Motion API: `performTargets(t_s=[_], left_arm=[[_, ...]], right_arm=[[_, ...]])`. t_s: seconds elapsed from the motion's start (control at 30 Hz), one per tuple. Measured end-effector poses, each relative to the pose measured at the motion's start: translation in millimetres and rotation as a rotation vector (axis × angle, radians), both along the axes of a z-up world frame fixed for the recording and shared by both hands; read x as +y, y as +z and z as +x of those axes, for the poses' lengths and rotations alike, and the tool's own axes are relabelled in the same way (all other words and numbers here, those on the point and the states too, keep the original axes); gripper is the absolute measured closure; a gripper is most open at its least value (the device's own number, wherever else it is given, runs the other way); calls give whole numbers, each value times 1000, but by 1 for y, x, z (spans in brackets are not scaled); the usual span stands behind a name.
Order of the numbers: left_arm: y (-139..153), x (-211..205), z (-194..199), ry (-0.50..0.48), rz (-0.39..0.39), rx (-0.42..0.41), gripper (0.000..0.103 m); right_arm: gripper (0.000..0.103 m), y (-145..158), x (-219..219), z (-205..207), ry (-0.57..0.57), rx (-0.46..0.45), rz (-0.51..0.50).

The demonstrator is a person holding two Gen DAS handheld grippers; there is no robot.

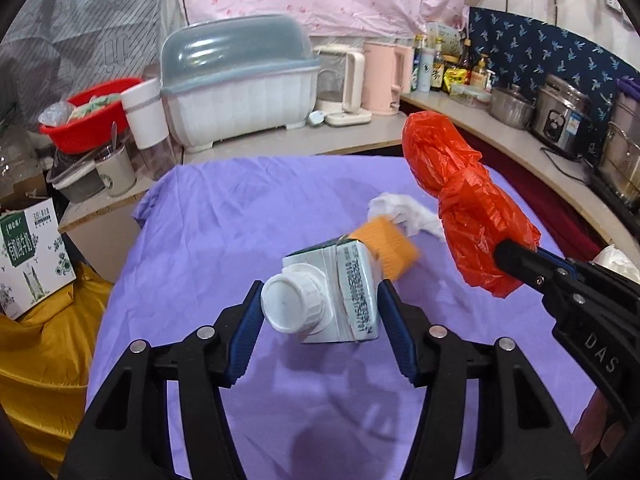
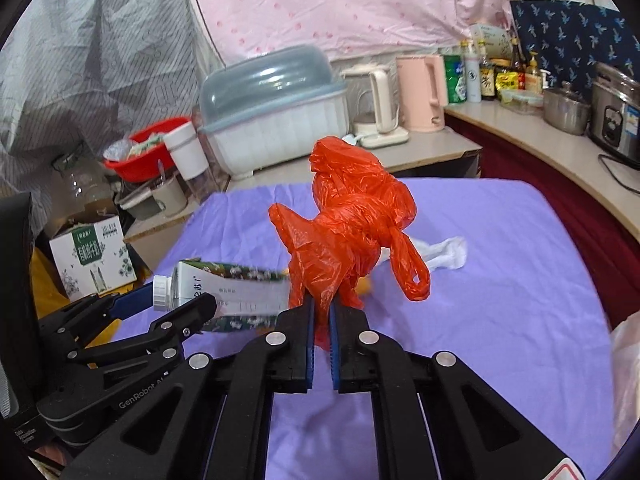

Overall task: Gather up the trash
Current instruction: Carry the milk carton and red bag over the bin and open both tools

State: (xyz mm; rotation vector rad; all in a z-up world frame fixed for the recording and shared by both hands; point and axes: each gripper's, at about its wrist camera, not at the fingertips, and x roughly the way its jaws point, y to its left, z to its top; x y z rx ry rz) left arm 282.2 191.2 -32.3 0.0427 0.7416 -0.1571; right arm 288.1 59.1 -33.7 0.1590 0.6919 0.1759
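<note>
My left gripper is shut on a green and white milk carton with a white screw cap, held above the purple cloth; it also shows in the right wrist view. My right gripper is shut on a crumpled red plastic bag, held up above the table; the bag also shows in the left wrist view. An orange object lies on the cloth just behind the carton. A crumpled white tissue lies beyond it, also seen in the right wrist view.
The table has a purple cloth. Behind it a counter holds a dish rack with a lid, a red basin, kettles, bottles and pots. A milk box sits on yellow fabric at left.
</note>
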Motion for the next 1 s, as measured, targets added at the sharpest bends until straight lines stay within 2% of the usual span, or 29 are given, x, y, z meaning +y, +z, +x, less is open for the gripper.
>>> performTargets(t_s=[0.27,0.6,1.0], left_arm=[[40,-54,-29,-52,9,-54,51],[77,-141,-70,-170,-15,-96,51],[96,-263,-109,-340,-24,-120,51]], right_arm=[[97,41,-53,-42,-59,-70,14],[97,72,-142,-107,-160,-119,47],[97,67,-251,-175,-354,-119,67]])
